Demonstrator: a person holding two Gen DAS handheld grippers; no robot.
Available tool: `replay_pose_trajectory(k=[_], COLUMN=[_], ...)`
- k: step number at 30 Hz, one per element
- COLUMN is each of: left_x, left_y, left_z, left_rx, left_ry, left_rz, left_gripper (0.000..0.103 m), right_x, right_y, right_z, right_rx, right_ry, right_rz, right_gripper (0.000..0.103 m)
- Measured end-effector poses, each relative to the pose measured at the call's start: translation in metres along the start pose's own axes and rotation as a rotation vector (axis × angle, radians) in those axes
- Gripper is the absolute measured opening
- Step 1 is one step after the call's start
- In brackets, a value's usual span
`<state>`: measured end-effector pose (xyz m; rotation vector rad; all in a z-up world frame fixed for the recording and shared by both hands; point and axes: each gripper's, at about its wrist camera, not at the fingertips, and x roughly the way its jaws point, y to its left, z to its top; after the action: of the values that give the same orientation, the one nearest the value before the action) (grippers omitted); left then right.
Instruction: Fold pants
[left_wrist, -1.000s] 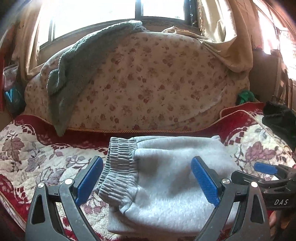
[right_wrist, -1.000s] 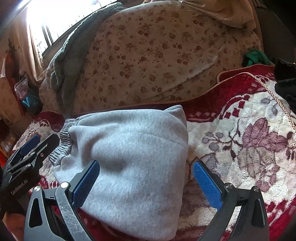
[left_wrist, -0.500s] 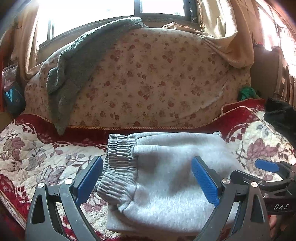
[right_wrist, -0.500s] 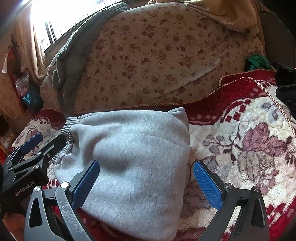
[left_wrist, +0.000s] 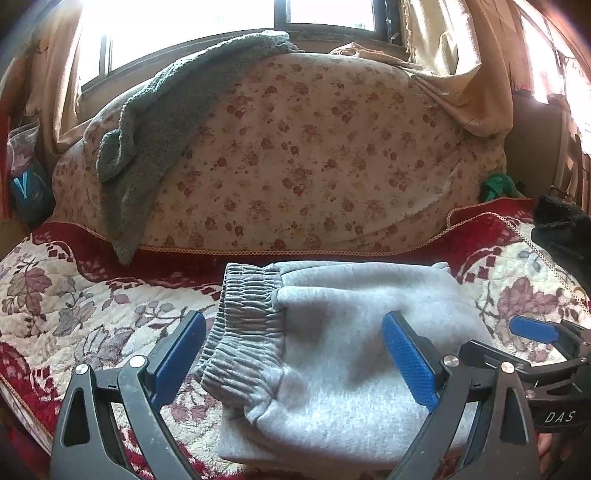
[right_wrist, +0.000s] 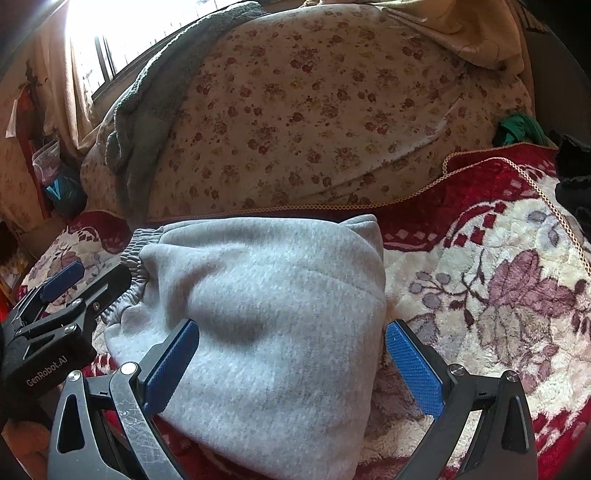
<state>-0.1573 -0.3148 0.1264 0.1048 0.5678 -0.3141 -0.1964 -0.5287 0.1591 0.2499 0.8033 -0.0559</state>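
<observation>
The grey pants (left_wrist: 343, 350) lay folded into a compact bundle on the blanket (left_wrist: 74, 295), ahead of both grippers (apparently finished); the left gripper (left_wrist: 293, 363) and right gripper (right_wrist: 291, 365) hung wide-jawed, empty, probably released.

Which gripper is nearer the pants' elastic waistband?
Left. The left gripper opens right over the waistband; the right gripper sits at the pants' opposite folded end.

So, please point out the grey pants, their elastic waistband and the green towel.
grey pants (right_wrist: 280, 317), right wrist view, middle of folded top layer.
elastic waistband (left_wrist: 247, 317), left wrist view, ribbed gathered band.
green towel (left_wrist: 155, 122), left wrist view, draped middle part.
</observation>
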Motion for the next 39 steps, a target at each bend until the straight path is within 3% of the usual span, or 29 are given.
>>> replay_pose_trajectory(k=[39], left_x=[0.0016], left_y=[-0.0061], left_z=[-0.0014], left_rx=[0.001], left_ry=[-0.004], left_rz=[0.0], left_gripper=[0.096], right_x=[0.0037], right_y=[0.0028], right_z=[-0.0026], right_rx=[0.012], right_ry=[0.005], right_rz=[0.004], right_gripper=[0.103])
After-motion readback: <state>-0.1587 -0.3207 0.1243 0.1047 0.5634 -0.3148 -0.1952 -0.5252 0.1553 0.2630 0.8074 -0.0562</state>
